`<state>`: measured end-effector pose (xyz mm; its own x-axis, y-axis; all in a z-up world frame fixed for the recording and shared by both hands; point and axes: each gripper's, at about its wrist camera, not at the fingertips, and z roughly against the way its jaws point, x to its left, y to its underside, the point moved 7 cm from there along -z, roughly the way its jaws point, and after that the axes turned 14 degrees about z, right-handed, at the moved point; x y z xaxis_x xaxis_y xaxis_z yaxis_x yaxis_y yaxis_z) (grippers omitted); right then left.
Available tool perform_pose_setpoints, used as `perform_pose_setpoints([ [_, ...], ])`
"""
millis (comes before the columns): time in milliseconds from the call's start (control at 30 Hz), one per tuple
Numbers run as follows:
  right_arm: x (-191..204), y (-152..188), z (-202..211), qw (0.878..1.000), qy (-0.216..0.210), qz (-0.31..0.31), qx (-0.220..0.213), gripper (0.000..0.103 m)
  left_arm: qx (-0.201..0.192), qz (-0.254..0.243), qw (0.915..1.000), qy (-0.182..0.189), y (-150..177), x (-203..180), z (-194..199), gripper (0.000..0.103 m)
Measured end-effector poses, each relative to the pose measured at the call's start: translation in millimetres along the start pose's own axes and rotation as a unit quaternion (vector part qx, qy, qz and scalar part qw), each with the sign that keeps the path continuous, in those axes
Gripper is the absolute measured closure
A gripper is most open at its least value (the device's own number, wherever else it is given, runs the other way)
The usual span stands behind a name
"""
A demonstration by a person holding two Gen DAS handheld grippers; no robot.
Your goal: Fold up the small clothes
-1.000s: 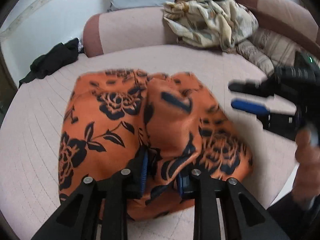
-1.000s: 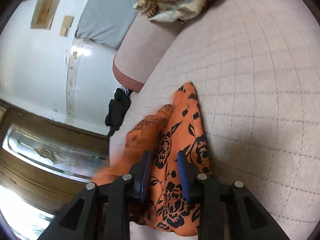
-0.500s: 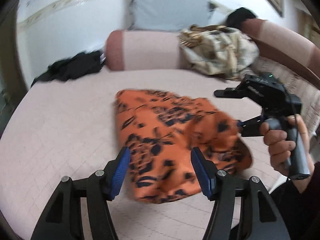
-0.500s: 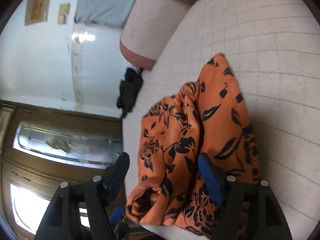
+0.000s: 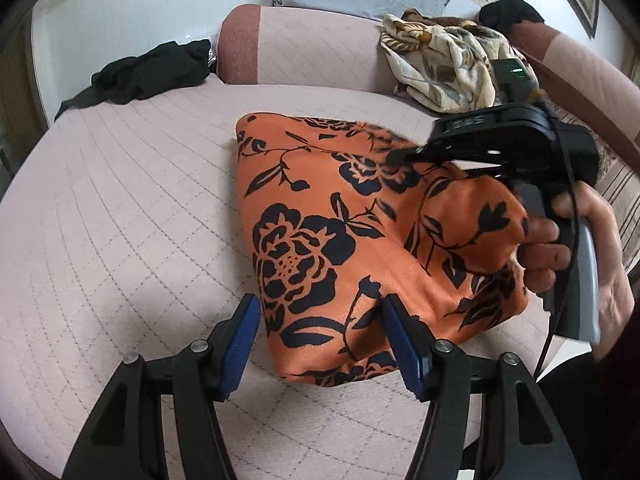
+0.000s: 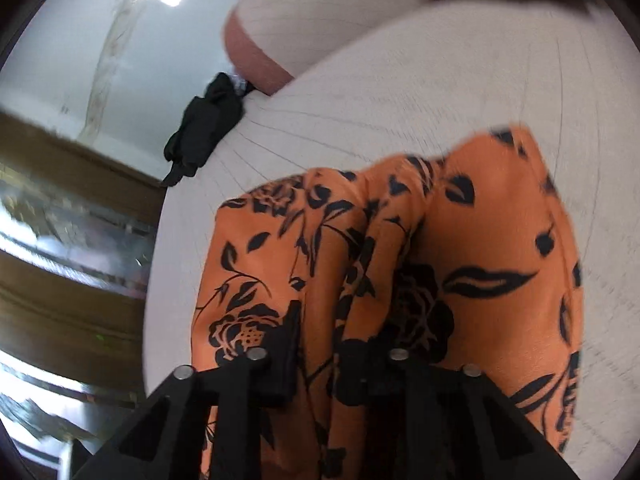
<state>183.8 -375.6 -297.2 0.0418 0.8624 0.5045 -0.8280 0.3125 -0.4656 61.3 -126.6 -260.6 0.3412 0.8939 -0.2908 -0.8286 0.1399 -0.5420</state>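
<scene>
We are working mid-fold: the orange garment (image 5: 340, 240) is lying bunched on the bed (image 5: 120, 208), not yet squared. The right gripper (image 6: 332, 356) is closing its jaws on a raised fold; the left gripper (image 5: 324, 344) is hovering, jaws spread, gripping nothing.

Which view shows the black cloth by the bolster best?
The left wrist view: the black cloth lies sharp and spread out on the bed's far corner. The right wrist view shows it smaller, bunched and slightly blurred.
</scene>
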Motion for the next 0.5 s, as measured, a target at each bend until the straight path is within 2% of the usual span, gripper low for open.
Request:
perform_pose_setpoints([
  [100, 14.7, -10.3, 30.4, 0.998, 0.012, 0.040, -0.055, 0.081, -0.014, 0.001, 0.9996, 0.025, -8.1, -14.1, 9.8, 0.039],
  [200, 16.3, -21.1, 74.4, 0.989, 0.031, 0.069, -0.127, 0.082, -0.022, -0.008, 0.9986, 0.048, -15.3, -36.0, 11.9, 0.039],
  [233, 9.4, -23.6, 89.4, 0.986, 0.035, 0.069, -0.149, 0.082, -0.022, -0.016, 0.9985, 0.048, -16.6, -44.4, 8.8, 0.039],
  [267, 2.5, -24.0, 93.9, 0.986, 0.035, 0.063, -0.150, 0.082, -0.020, -0.020, 0.9988, 0.041, -17.2, -48.2, 3.8, 0.039],
  [300, -11.1, -22.9, 93.6, 0.989, 0.026, 0.046, -0.138, 0.082, -0.014, -0.021, 0.9993, 0.029, -18.3, -50.5, -4.4, 0.039],
  [333, -26.7, -18.6, 84.4, 0.994, 0.003, 0.020, -0.106, 0.082, -0.007, -0.017, 0.9997, 0.018, -18.1, -50.8, -11.6, 0.039],
  [367, -43.4, -9.6, 66.4, 0.998, -0.024, -0.013, -0.056, 0.082, 0.000, -0.010, 0.9999, 0.006, -17.8, -48.8, -19.2, 0.039],
  [400, -59.6, 2.2, 47.4, 0.998, -0.030, -0.048, -0.005, 0.079, 0.005, -0.003, 1.0000, 0.000, -18.0, -46.7, -24.0, 0.039],
  [433, -69.3, 9.6, 38.4, 0.997, -0.019, -0.070, 0.021, 0.078, 0.006, 0.002, 1.0000, -0.004, -17.9, -44.7, -26.5, 0.039],
  [500, -78.8, 12.6, 37.1, 0.996, -0.027, -0.081, 0.021, 0.077, 0.003, 0.001, 1.0000, -0.006, -18.7, -43.6, -25.1, 0.038],
])
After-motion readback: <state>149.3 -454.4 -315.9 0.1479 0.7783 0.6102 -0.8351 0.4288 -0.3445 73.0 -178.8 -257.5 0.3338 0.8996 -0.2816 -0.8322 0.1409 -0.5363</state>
